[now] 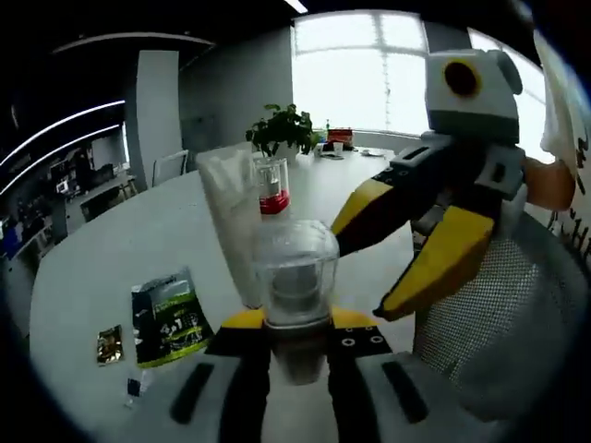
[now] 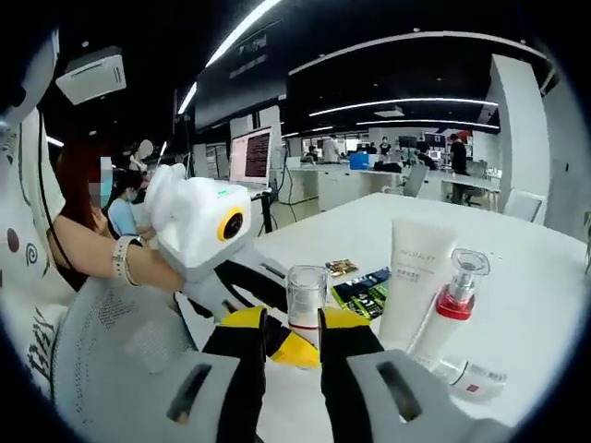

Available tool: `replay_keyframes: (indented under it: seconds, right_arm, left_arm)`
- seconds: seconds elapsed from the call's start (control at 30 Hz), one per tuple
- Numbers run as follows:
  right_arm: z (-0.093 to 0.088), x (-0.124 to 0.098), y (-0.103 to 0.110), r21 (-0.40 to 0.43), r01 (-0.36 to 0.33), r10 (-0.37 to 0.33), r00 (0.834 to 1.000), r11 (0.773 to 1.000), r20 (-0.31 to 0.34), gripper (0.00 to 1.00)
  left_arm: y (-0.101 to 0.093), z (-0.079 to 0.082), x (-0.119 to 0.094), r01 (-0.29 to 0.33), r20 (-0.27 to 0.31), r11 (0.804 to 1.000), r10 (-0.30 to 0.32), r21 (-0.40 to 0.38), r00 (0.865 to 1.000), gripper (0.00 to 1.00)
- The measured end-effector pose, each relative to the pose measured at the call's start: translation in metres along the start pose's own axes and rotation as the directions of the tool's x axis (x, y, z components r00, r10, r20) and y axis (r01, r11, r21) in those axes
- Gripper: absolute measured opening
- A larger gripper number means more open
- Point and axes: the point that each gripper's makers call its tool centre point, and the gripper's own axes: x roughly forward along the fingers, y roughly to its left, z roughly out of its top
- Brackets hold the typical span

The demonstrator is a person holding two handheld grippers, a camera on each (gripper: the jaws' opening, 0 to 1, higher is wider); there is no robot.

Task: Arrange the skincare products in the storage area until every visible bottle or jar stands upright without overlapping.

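A clear-capped bottle (image 1: 295,277) is clamped upright between the left gripper (image 1: 295,337) fingers for standing on the bench (image 1: 120,249), while the right gripper (image 2: 282,337) fingers are kept slightly apart, empty.

The left gripper view looks low across the white desk (image 1: 111,258) toward bright windows, very near a clear-capped bottle (image 1: 294,277); the right gripper view faces the opposite way, toward a dim office, equally near; both share that bottle (image 2: 306,300), the white tube (image 1: 231,217) (image 2: 414,277), the red-collared pump bottle (image 1: 271,189) (image 2: 451,305) and the green packet (image 1: 169,318) (image 2: 367,288).
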Motion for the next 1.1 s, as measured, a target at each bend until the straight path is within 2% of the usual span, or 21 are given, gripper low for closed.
replay_keyframes:
  seconds: [0.07,0.17,0.27,0.33,0.4,0.53,0.6,0.63,0.83,0.9,1.0,1.1]
  right_arm:
    - [-0.001,-0.001,-0.001,-0.001,0.007,-0.007,1.000,1.000,-0.002,0.22]
    - [-0.001,-0.001,-0.005,-0.005,0.029,-0.029,1.000,1.000,-0.003,0.21]
    - [-0.004,-0.001,-0.012,-0.026,0.060,-0.060,0.998,0.998,-0.013,0.19]
    - [-0.006,-0.002,-0.016,-0.007,0.061,-0.061,0.998,0.998,-0.017,0.20]
    - [-0.008,-0.003,-0.019,-0.015,0.058,-0.058,0.998,0.998,-0.020,0.21]
    - [-0.008,-0.008,-0.017,-0.036,-0.038,0.038,0.999,0.999,-0.010,0.22]
    - [-0.009,-0.011,-0.020,-0.109,-0.068,0.067,0.998,0.992,-0.014,0.22]
    - [-0.009,-0.013,-0.020,-0.118,-0.089,0.088,0.996,0.989,-0.016,0.22]
    - [-0.011,-0.021,-0.021,-0.152,-0.173,0.174,0.985,0.973,-0.006,0.23]
    - [-0.014,-0.022,-0.020,-0.163,-0.189,0.189,0.982,0.968,-0.014,0.23]
    - [-0.020,-0.021,-0.023,-0.156,-0.195,0.193,0.981,0.968,-0.024,0.23]
    - [-0.021,-0.021,-0.026,-0.149,-0.192,0.194,0.981,0.970,-0.004,0.22]
  left_arm:
    - [-0.006,0.000,0.003,0.027,-0.003,0.999,-0.027,0.022,1.000,0.18]
    - [-0.012,0.000,0.011,0.034,-0.012,0.998,-0.034,0.048,0.999,0.18]
    - [-0.015,0.003,0.018,0.024,0.003,0.999,-0.025,0.033,1.000,0.18]
    - [-0.017,0.003,0.021,0.024,0.002,0.999,-0.024,0.030,1.000,0.18]
    - [-0.022,0.003,0.025,0.057,-0.004,0.997,-0.057,0.044,0.998,0.18]
    - [-0.034,0.006,0.033,0.132,0.016,0.988,-0.133,0.075,0.991,0.18]
    - [-0.037,0.008,0.036,0.169,0.040,0.984,-0.171,0.054,0.984,0.18]
    - [-0.041,0.012,0.038,0.190,0.051,0.980,-0.193,0.049,0.980,0.18]
    - [-0.051,0.017,0.042,0.261,0.070,0.962,-0.266,0.077,0.961,0.18]
    - [-0.052,0.015,0.044,0.275,0.062,0.957,-0.281,0.090,0.958,0.18]
    - [-0.050,0.010,0.050,0.265,0.040,0.956,-0.272,0.128,0.961,0.18]
    - [-0.049,0.011,0.054,0.244,0.054,0.960,-0.253,0.138,0.966,0.19]
